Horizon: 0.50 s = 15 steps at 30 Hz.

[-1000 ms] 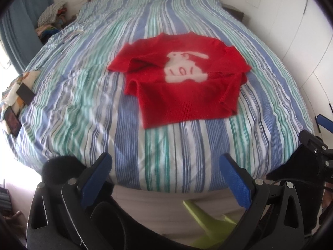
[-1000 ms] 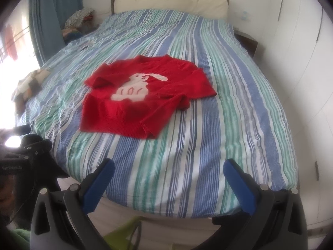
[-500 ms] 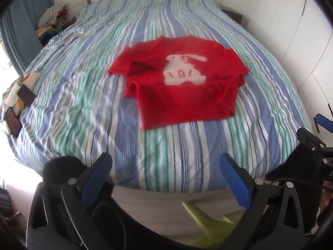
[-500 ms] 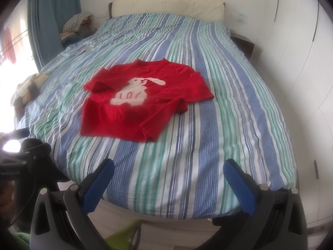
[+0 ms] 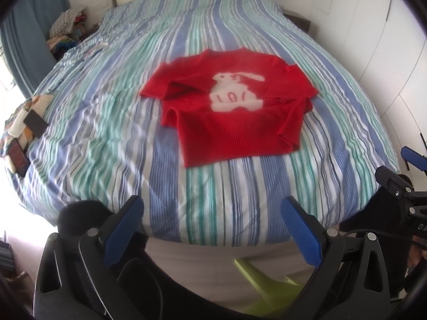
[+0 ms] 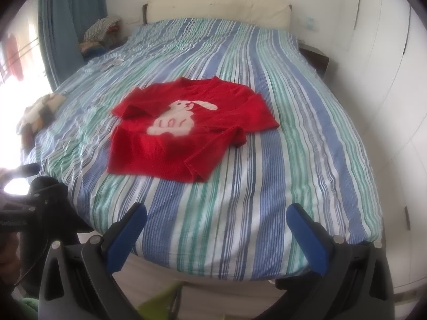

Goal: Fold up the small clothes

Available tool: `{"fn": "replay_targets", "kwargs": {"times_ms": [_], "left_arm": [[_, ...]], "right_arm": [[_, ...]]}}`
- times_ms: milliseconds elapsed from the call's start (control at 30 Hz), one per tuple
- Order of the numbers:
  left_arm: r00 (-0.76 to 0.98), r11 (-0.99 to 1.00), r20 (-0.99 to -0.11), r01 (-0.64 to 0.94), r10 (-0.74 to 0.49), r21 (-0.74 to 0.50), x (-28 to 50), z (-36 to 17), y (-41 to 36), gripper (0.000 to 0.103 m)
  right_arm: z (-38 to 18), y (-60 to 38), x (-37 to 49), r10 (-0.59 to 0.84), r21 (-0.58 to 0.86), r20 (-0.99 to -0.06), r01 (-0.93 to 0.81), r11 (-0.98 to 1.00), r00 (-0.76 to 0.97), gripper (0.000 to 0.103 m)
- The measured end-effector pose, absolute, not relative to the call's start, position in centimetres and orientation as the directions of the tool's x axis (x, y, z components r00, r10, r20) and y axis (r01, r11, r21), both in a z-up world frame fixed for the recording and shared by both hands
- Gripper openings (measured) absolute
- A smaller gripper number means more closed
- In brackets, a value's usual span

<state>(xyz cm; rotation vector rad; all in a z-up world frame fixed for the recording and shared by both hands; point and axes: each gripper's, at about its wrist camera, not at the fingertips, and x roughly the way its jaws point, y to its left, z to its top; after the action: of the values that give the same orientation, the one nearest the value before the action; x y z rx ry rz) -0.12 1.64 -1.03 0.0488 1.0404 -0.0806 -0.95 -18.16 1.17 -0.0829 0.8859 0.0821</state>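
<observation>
Centrally on the striped bed (image 5: 112,133), a small red sweater (image 5: 234,122) with a white rabbit motif (image 5: 236,92) lies spread flat, its hem toward the near edge and its sleeves folded in over the body. Both grippers hover at the near edge of the bed, well apart from the garment. The left gripper (image 5: 212,229) has its blue-padded fingers (image 5: 122,229) spread wide with nothing between them, and the right gripper (image 6: 217,236) is likewise wide open and empty. A pile of clothes (image 5: 66,32) sits at the far left beside a blue curtain (image 6: 66,18). White wardrobe doors (image 6: 387,66) line the right side.
</observation>
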Motion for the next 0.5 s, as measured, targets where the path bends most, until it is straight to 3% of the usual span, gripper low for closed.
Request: {"fn": "replay_targets", "kwargs": {"times_ms": [500], "left_arm": [[0.498,0.996,-0.866,0.085,-0.039,0.004,-0.23,-1.30,1.73,0.102]], "right_arm": [[0.97,-17.94,-1.05,0.040,-0.029,-0.781,-0.100,0.995,0.624,0.103]]}}
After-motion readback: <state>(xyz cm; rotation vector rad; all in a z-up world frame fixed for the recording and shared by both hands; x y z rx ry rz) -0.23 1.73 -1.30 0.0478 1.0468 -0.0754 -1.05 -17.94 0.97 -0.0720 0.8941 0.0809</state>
